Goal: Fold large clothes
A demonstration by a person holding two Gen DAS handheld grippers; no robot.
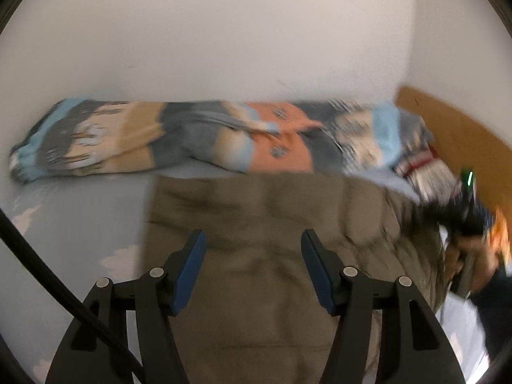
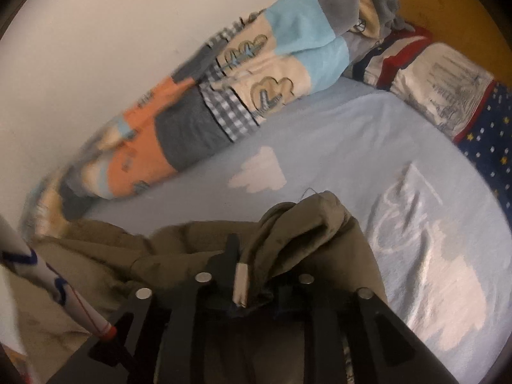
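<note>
- olive-brown garment (image 1: pixel 272 230): spread on the bed (image 1: pixel 80 211), near side, on a light blue sheet with white cloud prints.
- left gripper (image 1: pixel 252 243): fingers apart above the garment, nothing between them.
- right gripper (image 2: pixel 265 275): a bunched fold of the garment (image 2: pixel 307 224) lies over and between the fingers; whether they press on it cannot be told.
- patchwork blanket (image 1: pixel 198 137): rolled along the far wall.
- pillow (image 2: pixel 441 89): far right, by the wooden headboard (image 1: pixel 454 128).
- black cable (image 1: pixel 38 256): crosses the left view's near left corner.
</note>
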